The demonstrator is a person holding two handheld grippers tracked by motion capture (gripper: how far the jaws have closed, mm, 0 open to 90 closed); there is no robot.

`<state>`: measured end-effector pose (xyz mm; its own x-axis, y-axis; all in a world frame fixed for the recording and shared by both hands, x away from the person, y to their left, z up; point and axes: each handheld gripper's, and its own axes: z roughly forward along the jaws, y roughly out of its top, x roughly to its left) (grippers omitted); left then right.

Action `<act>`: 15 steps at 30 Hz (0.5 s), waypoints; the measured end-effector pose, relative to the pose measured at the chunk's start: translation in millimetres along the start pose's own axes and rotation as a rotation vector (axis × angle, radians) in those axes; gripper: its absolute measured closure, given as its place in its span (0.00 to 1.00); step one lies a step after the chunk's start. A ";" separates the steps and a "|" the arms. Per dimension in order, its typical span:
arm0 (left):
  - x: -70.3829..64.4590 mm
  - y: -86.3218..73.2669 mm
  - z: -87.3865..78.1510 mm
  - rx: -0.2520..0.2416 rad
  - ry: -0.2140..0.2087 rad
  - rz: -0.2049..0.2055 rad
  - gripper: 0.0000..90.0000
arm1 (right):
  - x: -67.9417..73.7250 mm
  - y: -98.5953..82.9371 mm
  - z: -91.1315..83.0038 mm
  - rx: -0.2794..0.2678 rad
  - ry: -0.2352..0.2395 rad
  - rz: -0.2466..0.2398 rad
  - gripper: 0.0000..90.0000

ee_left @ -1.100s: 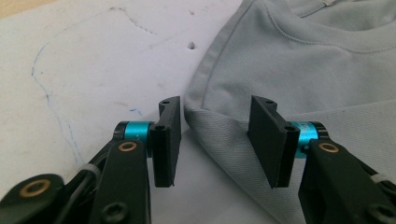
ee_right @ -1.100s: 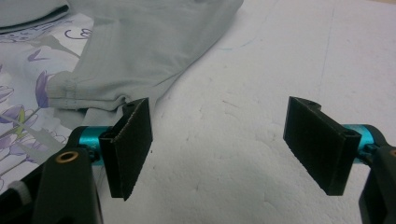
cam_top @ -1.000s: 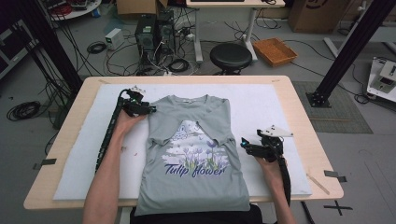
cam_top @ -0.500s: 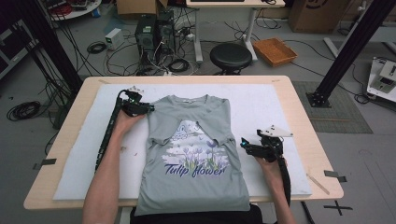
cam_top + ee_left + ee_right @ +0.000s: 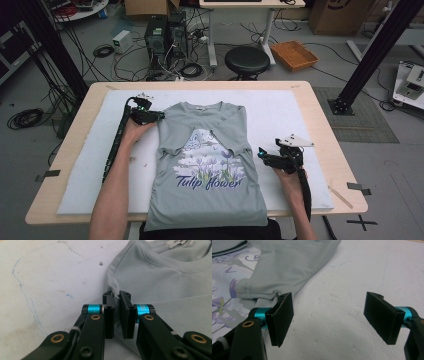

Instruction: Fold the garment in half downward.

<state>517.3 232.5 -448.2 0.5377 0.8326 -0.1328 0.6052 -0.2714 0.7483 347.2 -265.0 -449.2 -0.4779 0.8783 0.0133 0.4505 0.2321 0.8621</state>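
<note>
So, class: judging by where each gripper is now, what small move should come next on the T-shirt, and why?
Probably bring the right gripper onto the folded sleeve edge and close. Its jaws stand wide open over bare white mat, while the left gripper already pinches the T-shirt shoulder.

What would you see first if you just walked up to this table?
A grey T-shirt with purple tulips lies flat on the white mat, sleeves folded in. The left gripper pinches the shirt's shoulder fold near the collar, while the right gripper sits open beside the folded sleeve.
</note>
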 end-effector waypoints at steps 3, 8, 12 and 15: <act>-0.6 -0.1 0.1 0.001 0.004 -0.006 0.91 | 1.4 0.5 0.8 0.010 -0.014 -0.007 0.27; 0.4 -1.4 0.3 -0.012 -0.006 -0.020 0.91 | 2.1 2.0 3.9 0.042 -0.012 -0.018 0.27; -0.8 -0.6 0.2 -0.005 0.004 -0.010 0.91 | -2.1 2.7 4.0 0.046 0.016 0.025 0.29; -2.0 -0.2 0.3 -0.001 0.010 -0.002 0.91 | -6.4 6.4 6.9 0.048 0.068 0.043 0.31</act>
<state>516.3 230.8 -448.3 0.5306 0.8380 -0.1274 0.6058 -0.2698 0.7485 358.3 -266.2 -447.2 -0.5063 0.8581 0.0855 0.5065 0.2157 0.8348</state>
